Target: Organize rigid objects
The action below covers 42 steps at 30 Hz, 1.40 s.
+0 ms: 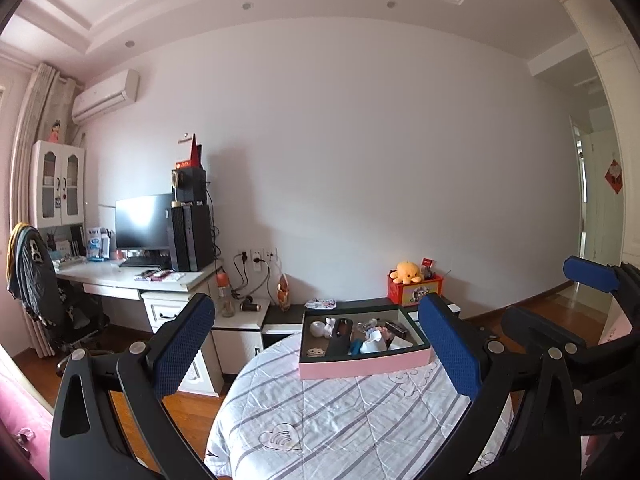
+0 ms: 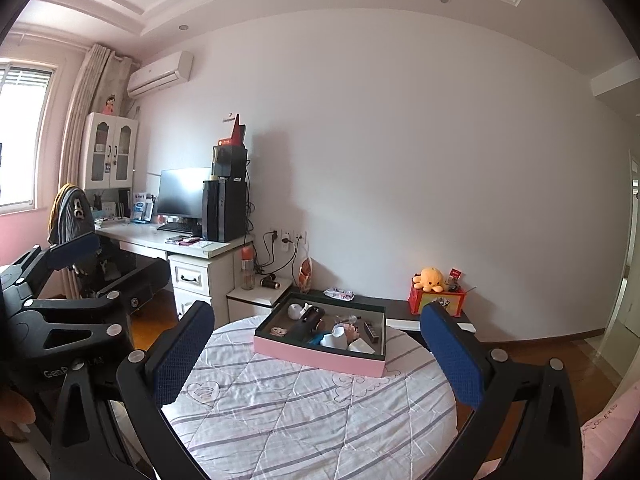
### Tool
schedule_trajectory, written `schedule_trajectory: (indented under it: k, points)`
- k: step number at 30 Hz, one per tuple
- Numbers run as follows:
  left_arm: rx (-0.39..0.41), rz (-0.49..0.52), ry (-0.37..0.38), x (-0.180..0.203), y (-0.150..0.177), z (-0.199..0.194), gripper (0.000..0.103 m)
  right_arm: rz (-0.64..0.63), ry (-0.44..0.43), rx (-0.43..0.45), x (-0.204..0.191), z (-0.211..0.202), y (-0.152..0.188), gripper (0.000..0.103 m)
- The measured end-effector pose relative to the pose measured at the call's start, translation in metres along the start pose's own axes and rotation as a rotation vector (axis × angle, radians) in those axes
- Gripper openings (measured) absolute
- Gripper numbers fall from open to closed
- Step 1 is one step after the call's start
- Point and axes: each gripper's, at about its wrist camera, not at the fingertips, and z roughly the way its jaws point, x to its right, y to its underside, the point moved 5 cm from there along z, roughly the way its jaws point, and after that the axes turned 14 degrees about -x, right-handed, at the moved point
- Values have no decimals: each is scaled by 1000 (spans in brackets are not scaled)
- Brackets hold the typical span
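- Sitting on the far part of the quilted round table [image 2: 304,412], the pink-sided box [image 2: 320,354] holds the clutter to be sorted: a white round item, a dark elongated item, something blue, pale crumpled pieces, a small dark bar; too small to name further
- Box contents lie loosely heaped and touching, with no clear gaps between several of them
- Left gripper [image 1: 320,344]: fingers spread wide, nothing between them, well short of the box
- Right gripper [image 2: 316,352]: fingers also spread wide and empty, box framed between them but apart from both
- Each gripper shows at the edge of the other's view, side by side
- Beyond the table: low dark shelf with an orange plush toy [image 1: 407,272] on a red box [image 1: 414,292], desk [image 1: 132,278] with monitor at left
- Risk, judged: reaching into the heap could catch two items at once or nudge neighbours, since pieces overlap
- Risk, judged: the quilt is soft, so pushing on the box wall may slide or tip it
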Motion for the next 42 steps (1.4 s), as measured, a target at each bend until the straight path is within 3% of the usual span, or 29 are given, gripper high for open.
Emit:
schedule_trajectory:
  k: [15,42]
  points:
    - [23,10,-42,-4,0,-19,103,20,-13,18,-4,-13,2,103]
    - [23,-2,-46,-2,0,-22,103,26,42,38,1,-15,3,103]
